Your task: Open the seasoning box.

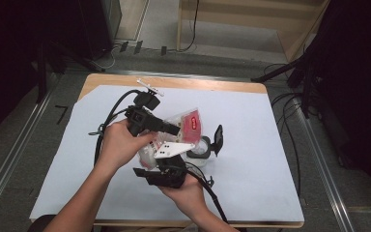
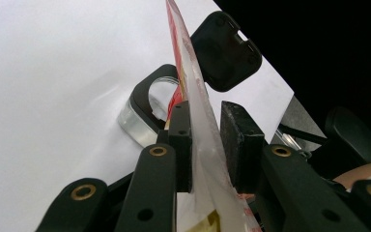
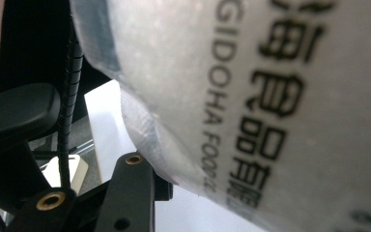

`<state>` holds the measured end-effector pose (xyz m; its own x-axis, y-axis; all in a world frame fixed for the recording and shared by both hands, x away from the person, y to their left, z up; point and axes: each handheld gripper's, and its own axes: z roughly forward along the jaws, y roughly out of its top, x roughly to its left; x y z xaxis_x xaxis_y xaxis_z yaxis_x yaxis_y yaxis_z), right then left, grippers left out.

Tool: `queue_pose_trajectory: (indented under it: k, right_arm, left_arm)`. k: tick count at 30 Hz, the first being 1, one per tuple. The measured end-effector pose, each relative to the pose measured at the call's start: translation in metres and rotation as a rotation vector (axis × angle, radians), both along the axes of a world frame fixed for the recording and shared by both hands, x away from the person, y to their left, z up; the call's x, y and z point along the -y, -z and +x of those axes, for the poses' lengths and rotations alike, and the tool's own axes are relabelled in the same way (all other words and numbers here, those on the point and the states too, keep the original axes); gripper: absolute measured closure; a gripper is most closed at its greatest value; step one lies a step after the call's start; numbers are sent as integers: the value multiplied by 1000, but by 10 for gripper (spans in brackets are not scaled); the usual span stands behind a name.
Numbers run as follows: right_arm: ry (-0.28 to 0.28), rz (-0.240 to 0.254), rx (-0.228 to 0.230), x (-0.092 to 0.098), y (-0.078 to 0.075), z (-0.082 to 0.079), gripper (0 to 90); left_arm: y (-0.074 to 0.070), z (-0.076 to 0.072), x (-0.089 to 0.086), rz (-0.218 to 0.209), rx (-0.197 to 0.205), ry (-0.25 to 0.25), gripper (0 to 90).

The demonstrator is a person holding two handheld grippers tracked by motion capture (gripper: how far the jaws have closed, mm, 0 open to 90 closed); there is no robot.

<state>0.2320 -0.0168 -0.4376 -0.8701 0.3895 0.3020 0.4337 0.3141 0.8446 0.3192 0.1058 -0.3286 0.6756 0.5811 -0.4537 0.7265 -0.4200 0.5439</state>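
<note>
- right gripper (image 1: 166, 166): nearest item, near centre of the table, carried in the right hand (image 1: 186, 191). grips the lower end of a clear food bag; in the right gripper view the printed film lies directly over its jaws, one jaw hidden behind it. judged clamped on the bag.
- left gripper (image 1: 176, 129): just beyond, carried in the left hand (image 1: 121, 142), pointing right. in the left gripper view the bag's sealed top edge runs upright between the two black pads (image 2: 239, 145); one pad lies against the film, the other shows a thin gap. jaws narrow, judged not fully pinched.
- clear food bag (image 1: 188, 126): red label at its upper end, held above the table between both grippers, over the container's left side.
- clear container (image 1: 200, 152): round, black collar, black flip lid (image 1: 218, 137) standing open to its right; sits on the white table cover (image 1: 251, 145), centre.
- step in hand, judged: tearing or opening the bag's top so its contents can go into the container.
- handling notes: seat the left pads squarely on the seal before pulling; keep the right grip firm and low; draw the two ends apart slowly, mouth kept over the open container; thin film may slip or split suddenly and spill.
</note>
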Motion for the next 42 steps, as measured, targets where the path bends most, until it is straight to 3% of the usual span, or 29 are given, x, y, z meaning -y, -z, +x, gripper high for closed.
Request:
queue_pose_trajectory:
  k: [14, 26, 42]
  right_arm:
    - [3, 3, -6, 0, -1, 0, 643]
    - [4, 4, -16, 1, -2, 0, 643]
    - [3, -4, -12, 1, -2, 0, 641]
  left_arm:
    - [1, -2, 4, 11, 51, 1, 762]
    - [3, -1, 3, -13, 44, 0, 749]
    - [3, -3, 5, -14, 57, -6, 743]
